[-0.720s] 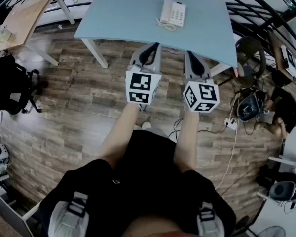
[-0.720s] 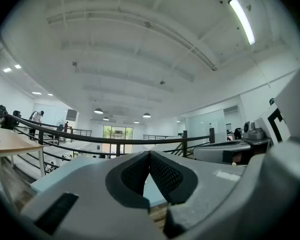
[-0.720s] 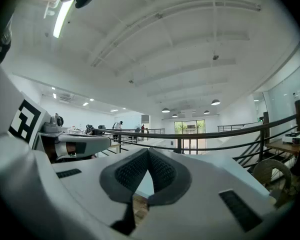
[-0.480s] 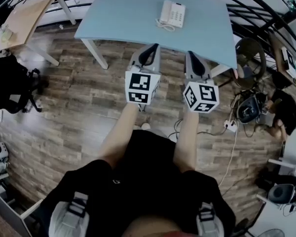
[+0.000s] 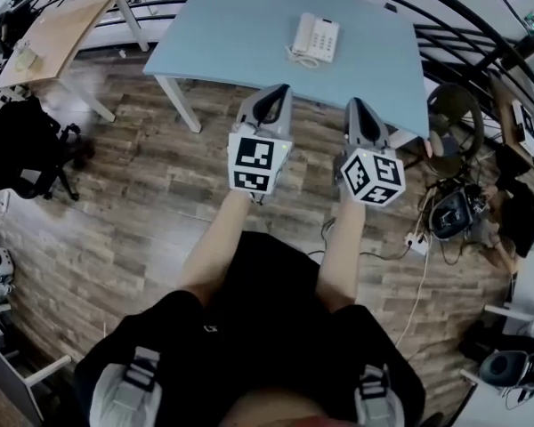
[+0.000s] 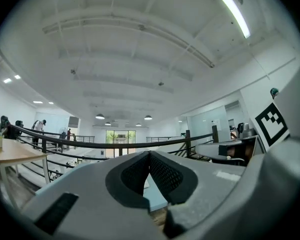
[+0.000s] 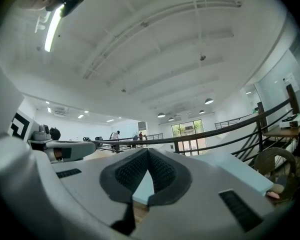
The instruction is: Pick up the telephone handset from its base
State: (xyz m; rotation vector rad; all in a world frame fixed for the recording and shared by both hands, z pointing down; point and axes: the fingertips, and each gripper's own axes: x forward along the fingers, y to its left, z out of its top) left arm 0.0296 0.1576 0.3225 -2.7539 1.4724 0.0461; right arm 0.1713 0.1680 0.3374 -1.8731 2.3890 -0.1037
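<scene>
The task is at its approach stage: the telephone handset (image 5: pixel 303 34) lies seated in its base (image 5: pixel 325 36), along the base's left side, with the coiled cord (image 5: pixel 295 57) looping out at the near end. The phone sits toward the far part of the pale blue worktop (image 5: pixel 222 34). Both tools are held out level, side by side, over the wooden floor (image 5: pixel 151 176) just short of the worktop's near edge, well apart from the phone. The left tool (image 5: pixel 271 94) has its jaws brought together with nothing between them, and the right tool (image 5: pixel 357 107) is likewise closed and empty; each gripper view shows the ribbed pads meeting at the tip. The phone lies roughly ahead, between the two tools' lines. The next move likely calls for carrying one tool forward over the worktop, spreading its jaws, and lining them across the handset's narrow middle, then closing and lifting straight up so that the cord does not drag the base.
</scene>
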